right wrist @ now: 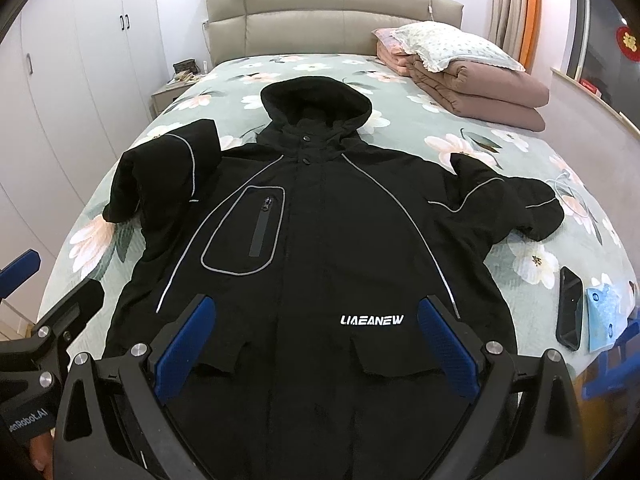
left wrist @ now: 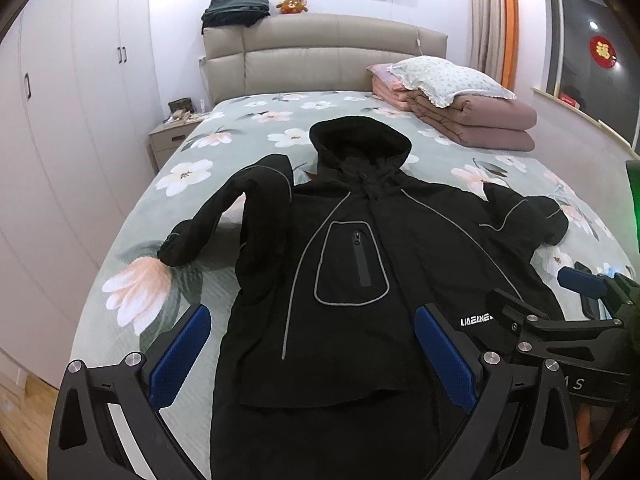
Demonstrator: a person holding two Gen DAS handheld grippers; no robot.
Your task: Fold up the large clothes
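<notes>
A black hooded jacket (left wrist: pixel 352 248) lies face up and zipped on the floral bed sheet (left wrist: pixel 248 128), hood (left wrist: pixel 360 140) toward the headboard. In the right wrist view the jacket (right wrist: pixel 320 220) shows white lettering near its hem. Its left sleeve (left wrist: pixel 224 216) is bent and humped up; the right sleeve (right wrist: pixel 516 204) is bent on the sheet. My left gripper (left wrist: pixel 312 314) hovers open over the jacket's lower left half, holding nothing. My right gripper (right wrist: pixel 316 302) hovers open over the lower middle, also with nothing in it. Each gripper shows at the edge of the other's view.
A folded brown quilt (left wrist: pixel 480 120) with a pillow (left wrist: pixel 444 76) on it sits at the bed's far right. A dark phone (right wrist: pixel 570 308) and a blue packet (right wrist: pixel 604 316) lie by the right edge. A nightstand (left wrist: pixel 168 136) and white wardrobe (left wrist: pixel 80 100) stand left.
</notes>
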